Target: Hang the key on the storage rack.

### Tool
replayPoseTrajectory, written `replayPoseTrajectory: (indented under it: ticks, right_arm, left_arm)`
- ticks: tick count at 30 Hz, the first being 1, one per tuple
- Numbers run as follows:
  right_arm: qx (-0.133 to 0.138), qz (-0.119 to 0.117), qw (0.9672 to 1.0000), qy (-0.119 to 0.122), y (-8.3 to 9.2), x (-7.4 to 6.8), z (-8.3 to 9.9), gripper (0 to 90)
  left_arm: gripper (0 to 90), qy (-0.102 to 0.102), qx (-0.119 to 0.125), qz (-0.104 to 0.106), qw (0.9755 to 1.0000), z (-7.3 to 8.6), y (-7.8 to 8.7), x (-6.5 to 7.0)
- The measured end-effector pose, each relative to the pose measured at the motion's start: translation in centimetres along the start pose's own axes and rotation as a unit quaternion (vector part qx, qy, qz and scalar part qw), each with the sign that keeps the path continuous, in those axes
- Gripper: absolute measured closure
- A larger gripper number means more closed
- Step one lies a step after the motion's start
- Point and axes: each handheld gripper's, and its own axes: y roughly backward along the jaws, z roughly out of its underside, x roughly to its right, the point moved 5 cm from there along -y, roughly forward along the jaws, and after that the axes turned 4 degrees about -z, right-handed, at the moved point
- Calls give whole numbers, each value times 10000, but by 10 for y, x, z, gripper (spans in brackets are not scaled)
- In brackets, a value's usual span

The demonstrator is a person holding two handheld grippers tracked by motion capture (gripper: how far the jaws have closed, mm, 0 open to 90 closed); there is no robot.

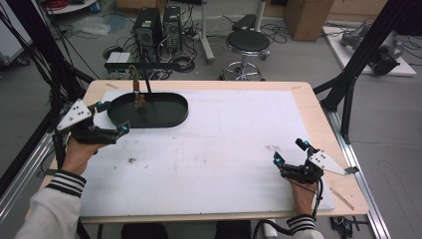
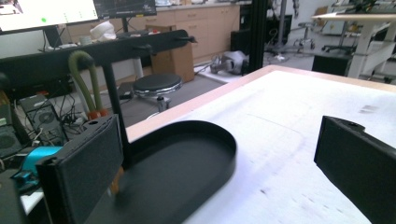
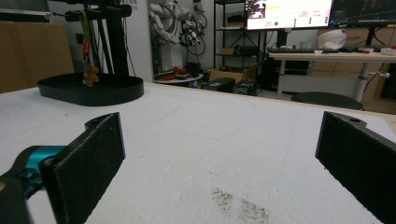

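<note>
A black oval tray lies at the far left of the white mat. A black stand with a crossbar rises from it. A green strap with a small brown charm hangs from the bar over the tray. My left gripper is open at the tray's near left rim, with nothing between its jaws. In the left gripper view the left gripper frames the tray, the stand and the strap. My right gripper rests open on the mat at the near right, the right gripper facing the distant tray and charm.
A dark speck lies on the mat's near left, and a smudge sits just ahead of the right gripper. Beyond the table stand a stool and computer towers. Black frame struts flank the right edge.
</note>
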Motion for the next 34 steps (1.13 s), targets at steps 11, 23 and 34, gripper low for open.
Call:
replayPoseTrajectory:
  ticks: [11, 23, 34]
  right_arm:
    - [7, 5, 10000, 39, 0, 0, 0, 3]
    - [4, 21, 10000, 42, 0, 0, 0, 3]
    - [-2, 41, 10000, 57, 0, -1, 0, 3]
  left_arm:
    - [17, 42, 160, -63, 9998, 42, 30, 26]
    - [17, 115, 412, -224, 9988, 76, 48, 38]
    - [23, 135, 545, -429, 9975, 90, 53, 41]
